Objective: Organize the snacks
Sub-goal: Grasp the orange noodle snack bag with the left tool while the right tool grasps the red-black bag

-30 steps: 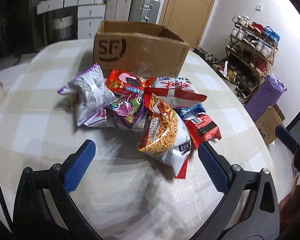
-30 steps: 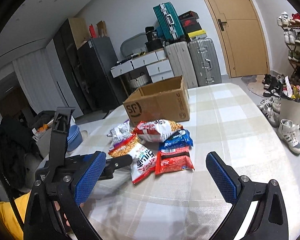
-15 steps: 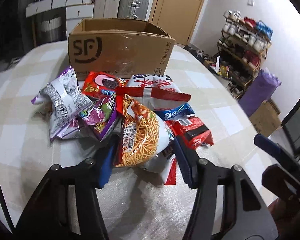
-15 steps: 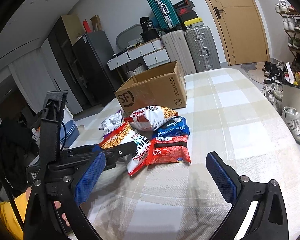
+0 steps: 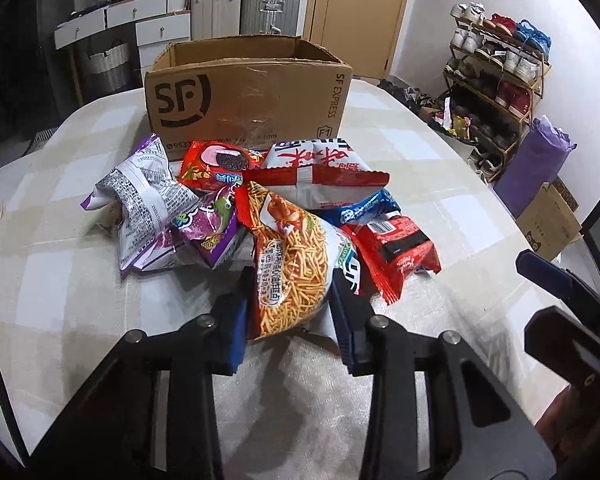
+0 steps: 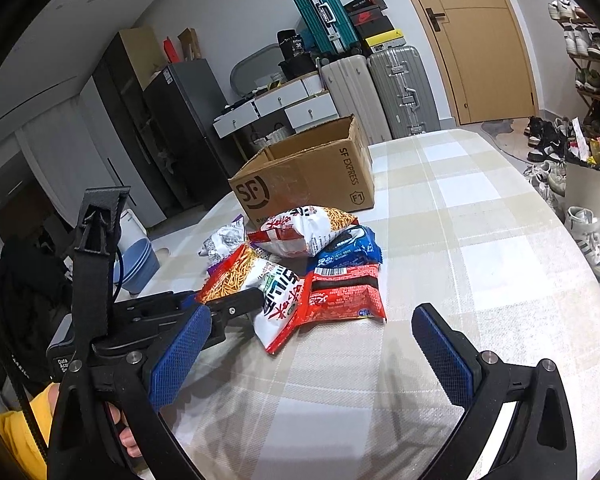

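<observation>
The left hand-held gripper (image 5: 290, 312) is closing on the noodle-snack bag (image 5: 292, 272); the right hand-held gripper (image 6: 312, 350) hangs released over the bench (image 6: 480, 240).

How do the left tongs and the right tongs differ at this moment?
The left tongs are closing on the orange noodle-snack bag, which sits between their blue pads; the right tongs stand wide open with nothing between them. The left tongs reach into the snack pile; the right tongs hang short of it over bare tablecloth. Both have blue pads on black frames.
</observation>
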The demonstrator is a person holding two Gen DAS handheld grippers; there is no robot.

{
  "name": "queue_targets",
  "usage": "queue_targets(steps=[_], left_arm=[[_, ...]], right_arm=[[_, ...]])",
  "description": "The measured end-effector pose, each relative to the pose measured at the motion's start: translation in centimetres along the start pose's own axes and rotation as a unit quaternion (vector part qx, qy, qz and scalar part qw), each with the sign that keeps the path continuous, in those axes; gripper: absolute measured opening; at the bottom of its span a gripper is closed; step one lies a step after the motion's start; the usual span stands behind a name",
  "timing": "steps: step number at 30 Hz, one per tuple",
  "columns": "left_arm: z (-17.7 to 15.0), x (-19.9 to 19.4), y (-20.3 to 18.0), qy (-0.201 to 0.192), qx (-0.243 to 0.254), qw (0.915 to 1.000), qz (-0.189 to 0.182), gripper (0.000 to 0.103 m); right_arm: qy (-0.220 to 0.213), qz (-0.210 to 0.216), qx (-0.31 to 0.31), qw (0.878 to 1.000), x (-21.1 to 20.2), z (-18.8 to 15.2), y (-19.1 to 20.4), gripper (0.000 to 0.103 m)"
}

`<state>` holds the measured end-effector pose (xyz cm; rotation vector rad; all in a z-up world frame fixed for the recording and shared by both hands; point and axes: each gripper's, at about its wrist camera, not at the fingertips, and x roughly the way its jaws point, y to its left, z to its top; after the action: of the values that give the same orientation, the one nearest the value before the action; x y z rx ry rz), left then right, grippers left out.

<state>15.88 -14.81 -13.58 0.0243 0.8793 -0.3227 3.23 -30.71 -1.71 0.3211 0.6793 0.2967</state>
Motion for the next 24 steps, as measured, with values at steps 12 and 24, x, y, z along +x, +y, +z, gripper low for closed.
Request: queue_targets(steps=[12,24], left_arm=[[-3.7,-4.8,2.1,0.002,-0.004,0.9999,-0.016,0.031],[-6.1,-7.3,4.9,0.007,-0.028,0.9986,-0.044,0.031]], right_arm=[[0.027,-0.024,0.009,0.999,1.3,0.3,0.2,0.102],[0.096,-0.050,-0.032,0.994,7.4,2.5,0.9,0.102]])
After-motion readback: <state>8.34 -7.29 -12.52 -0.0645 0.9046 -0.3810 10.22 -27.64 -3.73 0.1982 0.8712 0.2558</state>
